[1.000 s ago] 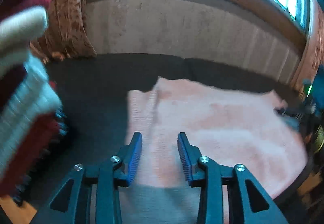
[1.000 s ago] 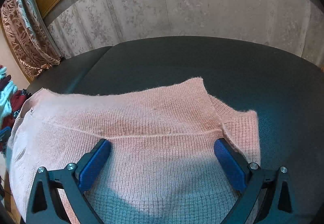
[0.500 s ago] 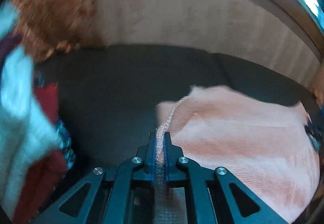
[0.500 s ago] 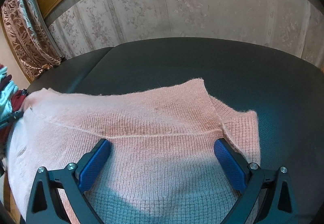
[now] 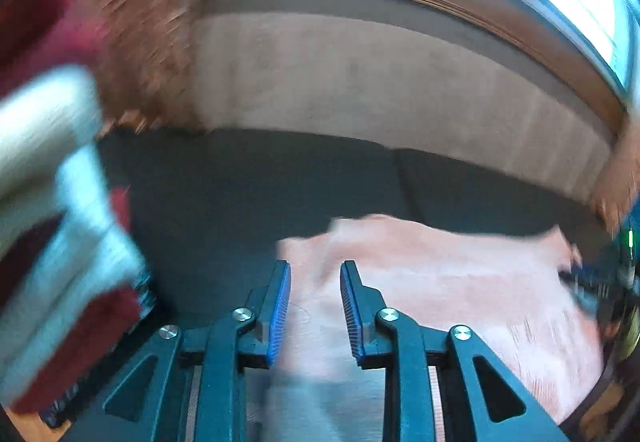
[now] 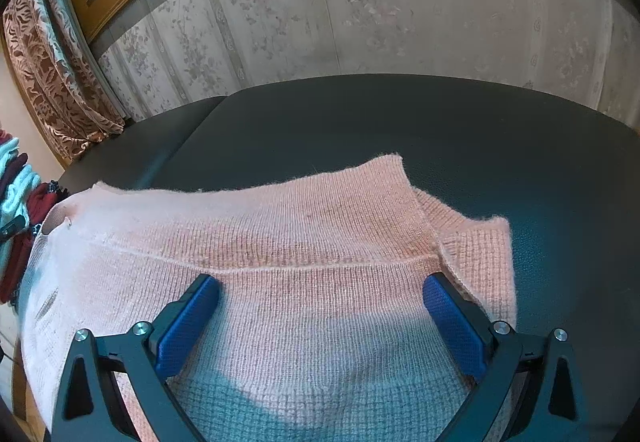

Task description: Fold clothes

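A pink knitted sweater (image 6: 304, 262) lies spread on a dark padded surface (image 6: 400, 122), and both grippers hang over it. The right gripper (image 6: 320, 318) has its jaws spread wide, the blue pads (image 6: 188, 318) standing well apart with nothing pinched between them; the sweater's body fills the whole gap between the fingers and runs on beyond both tips, with a seam line crossing just ahead of them and a ribbed edge piece lying beyond the right finger, near the dark surface. The left gripper (image 5: 314, 306) has its jaws partly apart, having just been opening; its ridged blue pads (image 5: 280, 310) show a clear gap, and the sweater's (image 5: 440, 282) edge lies below and between them without being pressed by either pad, so it grips nothing. From that left view, which is smeared by motion, most of the pink fabric spreads ahead and to the right of the fingers, while bare dark surface lies ahead and to the left of the left finger. Further left of that finger a blurred stack of red and white clothes (image 5: 52, 242) fills the edge of the view. Beyond both sets of fingertips stand a pale patterned wall (image 6: 360, 14) and a brown lace curtain (image 6: 52, 74).
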A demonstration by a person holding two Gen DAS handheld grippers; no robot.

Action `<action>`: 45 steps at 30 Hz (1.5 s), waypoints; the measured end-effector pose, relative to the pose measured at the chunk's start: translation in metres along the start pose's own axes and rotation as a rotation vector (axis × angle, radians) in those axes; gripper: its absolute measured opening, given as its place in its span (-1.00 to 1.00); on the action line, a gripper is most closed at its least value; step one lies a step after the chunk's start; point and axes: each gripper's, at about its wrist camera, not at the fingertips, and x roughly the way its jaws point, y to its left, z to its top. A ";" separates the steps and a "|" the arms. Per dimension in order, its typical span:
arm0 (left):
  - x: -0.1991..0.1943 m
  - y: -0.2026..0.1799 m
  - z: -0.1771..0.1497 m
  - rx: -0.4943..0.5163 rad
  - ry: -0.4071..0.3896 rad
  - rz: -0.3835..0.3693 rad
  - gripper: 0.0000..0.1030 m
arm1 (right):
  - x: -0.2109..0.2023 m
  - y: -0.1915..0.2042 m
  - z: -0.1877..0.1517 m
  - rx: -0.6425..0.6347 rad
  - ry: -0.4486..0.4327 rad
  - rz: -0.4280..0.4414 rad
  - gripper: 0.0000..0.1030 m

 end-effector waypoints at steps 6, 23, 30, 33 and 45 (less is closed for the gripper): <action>0.064 -0.002 -0.021 -0.004 0.094 0.069 -0.43 | 0.010 0.009 0.005 -0.001 0.004 0.000 1.00; 0.016 -0.110 -0.002 0.197 0.059 -0.161 -0.36 | -0.047 -0.035 0.003 0.194 -0.028 0.356 1.00; 0.031 -0.146 -0.039 0.304 0.114 -0.202 -0.33 | -0.056 -0.026 -0.057 0.121 0.064 0.424 1.00; 0.030 -0.125 -0.043 0.219 0.137 -0.241 -0.29 | -0.061 -0.034 -0.075 0.182 -0.050 0.498 1.00; -0.012 -0.067 -0.030 0.038 0.093 -0.230 -0.26 | -0.068 -0.028 -0.095 0.138 -0.112 0.473 1.00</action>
